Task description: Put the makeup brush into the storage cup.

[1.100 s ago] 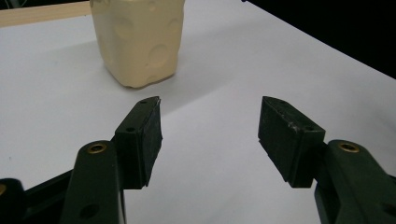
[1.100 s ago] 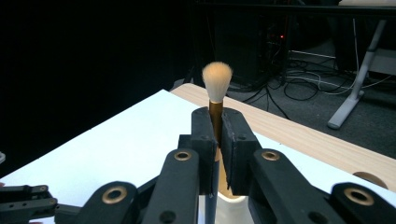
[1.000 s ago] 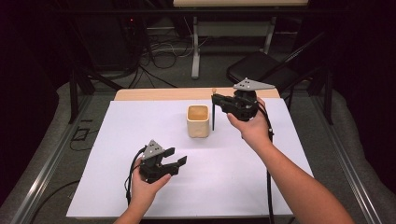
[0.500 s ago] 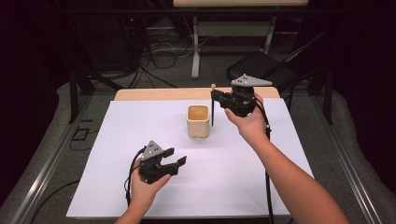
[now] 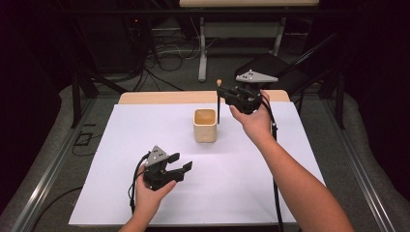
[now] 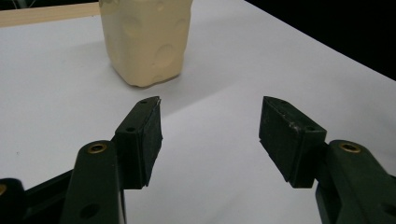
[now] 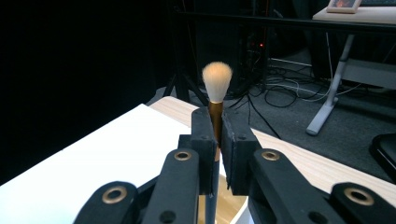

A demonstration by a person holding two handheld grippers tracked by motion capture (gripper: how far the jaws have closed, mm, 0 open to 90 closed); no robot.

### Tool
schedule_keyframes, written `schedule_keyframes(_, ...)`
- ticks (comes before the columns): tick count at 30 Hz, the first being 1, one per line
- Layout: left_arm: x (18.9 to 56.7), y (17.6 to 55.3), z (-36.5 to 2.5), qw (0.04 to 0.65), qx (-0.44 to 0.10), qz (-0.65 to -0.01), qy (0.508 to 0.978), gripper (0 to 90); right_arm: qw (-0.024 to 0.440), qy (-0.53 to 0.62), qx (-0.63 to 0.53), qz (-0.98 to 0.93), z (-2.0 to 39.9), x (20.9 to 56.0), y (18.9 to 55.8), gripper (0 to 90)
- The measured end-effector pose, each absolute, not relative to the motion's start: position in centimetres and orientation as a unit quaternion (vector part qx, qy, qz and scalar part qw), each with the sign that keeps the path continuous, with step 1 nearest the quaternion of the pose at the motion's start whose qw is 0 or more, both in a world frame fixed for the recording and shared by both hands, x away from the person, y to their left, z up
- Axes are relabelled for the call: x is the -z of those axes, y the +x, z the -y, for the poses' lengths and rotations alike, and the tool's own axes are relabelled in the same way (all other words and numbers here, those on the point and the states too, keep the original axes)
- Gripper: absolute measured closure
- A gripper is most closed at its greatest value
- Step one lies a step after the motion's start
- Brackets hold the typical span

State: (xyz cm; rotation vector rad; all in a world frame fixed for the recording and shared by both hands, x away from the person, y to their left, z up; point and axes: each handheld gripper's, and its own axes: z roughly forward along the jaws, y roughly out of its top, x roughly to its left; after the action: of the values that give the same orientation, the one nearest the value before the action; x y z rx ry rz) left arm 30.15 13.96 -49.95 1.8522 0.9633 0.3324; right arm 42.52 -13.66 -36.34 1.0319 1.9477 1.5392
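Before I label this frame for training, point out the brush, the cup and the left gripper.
brush (image 7: 217, 77), right gripper view, on the pale bristle head.
cup (image 5: 205, 131), high view, on the front wall.
left gripper (image 6: 210, 135), left gripper view, midway between the open jaw tips.

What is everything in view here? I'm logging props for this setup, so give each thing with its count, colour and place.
Brush: one, pale bristles up, gold ferrule, dark handle; upright between the right gripper's pads, above the holder.
Holder: one, cream, open top, dimpled sides; upright on the sheet near its middle.
Sheet: one, white; covering most of the table.
Table: one, light wood; its far edge shows beyond the sheet.
Chair: one, black; on the floor behind the table.
Cables: several, dark and pale; on the floor beyond the table.
Left gripper: one, black; jaws apart, low over the sheet's near left.
Right gripper: one, black; closed on the brush.
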Motion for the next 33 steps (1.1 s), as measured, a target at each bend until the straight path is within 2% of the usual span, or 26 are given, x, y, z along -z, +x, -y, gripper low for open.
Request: schedule_keyframes(33,50.0,29.9,-14.4,0.502,-0.153,-0.395,0.754,39.0,0.251,0.386,-0.556,-0.693,11.8,36.1,44.0,84.1)
